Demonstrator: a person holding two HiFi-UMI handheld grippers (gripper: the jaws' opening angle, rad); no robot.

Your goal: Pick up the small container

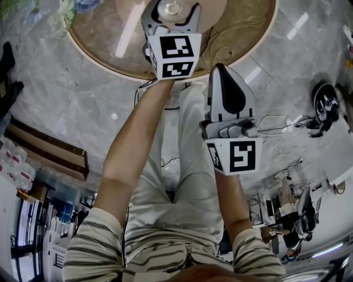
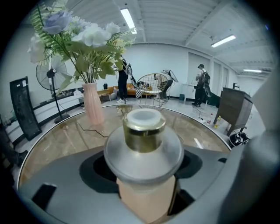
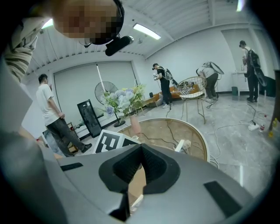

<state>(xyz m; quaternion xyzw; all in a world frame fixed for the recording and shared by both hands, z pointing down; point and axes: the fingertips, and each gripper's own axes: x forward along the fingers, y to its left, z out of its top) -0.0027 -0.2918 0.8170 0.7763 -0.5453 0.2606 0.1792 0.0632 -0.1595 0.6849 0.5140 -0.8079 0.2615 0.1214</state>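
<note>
My left hand-held gripper (image 1: 172,19) stands wide around the container (image 2: 143,131) on the table's (image 2: 57,140) near edge. I'd centre its body between the pads, then squeeze evenly below the shoulder.

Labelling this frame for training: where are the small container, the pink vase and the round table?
small container (image 2: 144,135), left gripper view, gold collar.
pink vase (image 2: 93,105), left gripper view, mid-body.
round table (image 2: 65,140), left gripper view, bare marbled top.

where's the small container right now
In the left gripper view the small container sits dead centre between the left gripper's jaws, over the round table, with the pink vase behind it to the left.
</note>
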